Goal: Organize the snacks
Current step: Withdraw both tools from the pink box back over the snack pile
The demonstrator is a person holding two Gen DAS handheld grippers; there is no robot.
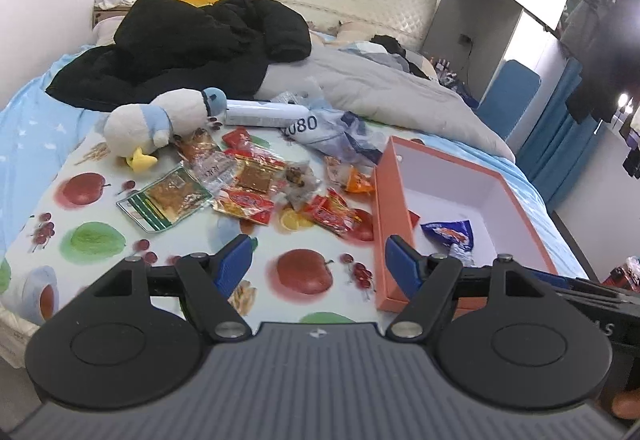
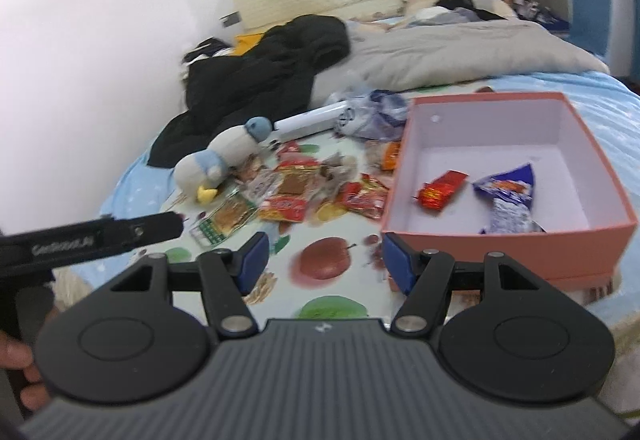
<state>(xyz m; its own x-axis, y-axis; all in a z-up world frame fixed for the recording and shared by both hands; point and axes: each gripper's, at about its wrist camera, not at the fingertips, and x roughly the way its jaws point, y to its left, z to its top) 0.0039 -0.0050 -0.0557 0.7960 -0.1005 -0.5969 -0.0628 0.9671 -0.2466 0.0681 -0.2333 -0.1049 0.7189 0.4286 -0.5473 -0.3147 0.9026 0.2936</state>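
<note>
Several snack packets (image 1: 248, 183) lie in a loose pile on the fruit-print bedsheet, also in the right wrist view (image 2: 296, 195). An orange box (image 1: 390, 195) with a white inside stands to their right; in the right wrist view the box (image 2: 500, 240) holds a blue packet (image 2: 510, 195) and a red packet (image 2: 442, 189). The blue packet also shows in the left wrist view (image 1: 452, 234). My left gripper (image 1: 320, 266) is open and empty, above the sheet by the box's near corner. My right gripper (image 2: 324, 260) is open and empty, just left of the box's front wall.
A plush penguin (image 1: 160, 123) lies left of the pile, a white tube (image 1: 260, 115) and a crumpled plastic bag (image 1: 340, 137) behind it. A black jacket (image 1: 192, 43) and grey duvet (image 1: 380, 87) fill the bed's far half. The left gripper's body (image 2: 88, 240) shows at left.
</note>
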